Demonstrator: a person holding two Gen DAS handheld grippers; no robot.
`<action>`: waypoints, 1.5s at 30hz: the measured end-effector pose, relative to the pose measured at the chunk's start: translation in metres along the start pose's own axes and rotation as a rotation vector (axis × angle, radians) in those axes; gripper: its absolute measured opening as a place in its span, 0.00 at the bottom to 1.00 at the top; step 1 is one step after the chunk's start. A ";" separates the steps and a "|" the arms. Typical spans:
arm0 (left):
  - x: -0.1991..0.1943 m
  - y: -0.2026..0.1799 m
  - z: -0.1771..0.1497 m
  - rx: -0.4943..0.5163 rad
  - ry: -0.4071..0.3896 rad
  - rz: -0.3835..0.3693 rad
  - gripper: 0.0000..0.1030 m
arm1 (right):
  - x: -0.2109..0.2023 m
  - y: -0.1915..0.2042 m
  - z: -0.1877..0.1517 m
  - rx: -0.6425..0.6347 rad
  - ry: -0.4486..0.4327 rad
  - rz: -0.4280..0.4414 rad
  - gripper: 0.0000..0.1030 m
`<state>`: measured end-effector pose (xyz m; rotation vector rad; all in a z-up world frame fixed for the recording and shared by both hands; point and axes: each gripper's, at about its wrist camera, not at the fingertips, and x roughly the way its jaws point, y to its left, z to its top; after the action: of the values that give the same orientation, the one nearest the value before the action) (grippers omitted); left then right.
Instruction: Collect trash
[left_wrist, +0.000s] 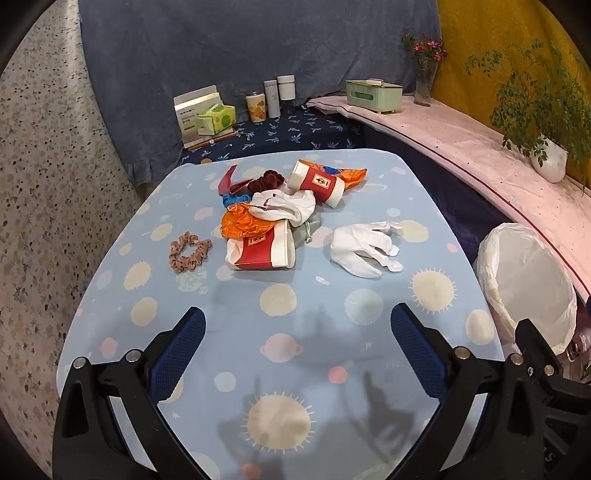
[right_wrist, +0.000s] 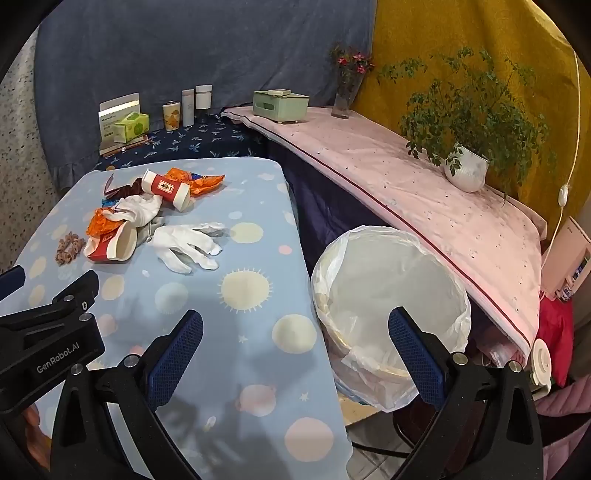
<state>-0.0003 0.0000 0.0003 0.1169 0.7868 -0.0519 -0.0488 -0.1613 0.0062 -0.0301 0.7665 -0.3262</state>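
A pile lies at the far middle of the blue patterned table (left_wrist: 184, 295). It holds two red-and-white paper cups on their sides (left_wrist: 264, 247) (left_wrist: 317, 182), orange wrappers (left_wrist: 243, 221) (left_wrist: 351, 173), a white glove (left_wrist: 284, 206), a dark red scrunchie (left_wrist: 266, 179) and a red scrap (left_wrist: 227, 181). Another white glove (left_wrist: 364, 245) lies apart to the right, and a brown scrunchie (left_wrist: 190, 251) to the left. A bin lined with a white bag (right_wrist: 391, 295) stands off the table's right edge. My left gripper (left_wrist: 297, 343) is open and empty above the near table. My right gripper (right_wrist: 295, 345) is open and empty over the table's right edge beside the bin.
A pink-covered ledge (right_wrist: 406, 206) runs along the right with a green box (right_wrist: 280, 105), a flower vase (right_wrist: 345, 96) and a potted plant (right_wrist: 465, 170). Tissue packs (left_wrist: 216, 118), a tin (left_wrist: 255, 106) and bottles (left_wrist: 279, 92) stand on the dark cloth behind the table.
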 end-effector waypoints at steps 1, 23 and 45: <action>0.000 0.000 0.000 -0.002 0.001 -0.002 0.93 | 0.000 0.000 0.000 0.000 -0.001 -0.001 0.94; -0.008 0.000 0.003 -0.003 -0.008 -0.017 0.93 | -0.008 0.001 -0.001 0.006 -0.011 -0.006 0.94; -0.011 -0.006 0.004 -0.002 -0.018 -0.019 0.93 | -0.009 -0.002 -0.001 0.009 -0.015 -0.007 0.94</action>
<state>-0.0054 -0.0061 0.0106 0.1066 0.7703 -0.0697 -0.0564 -0.1604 0.0121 -0.0268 0.7501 -0.3356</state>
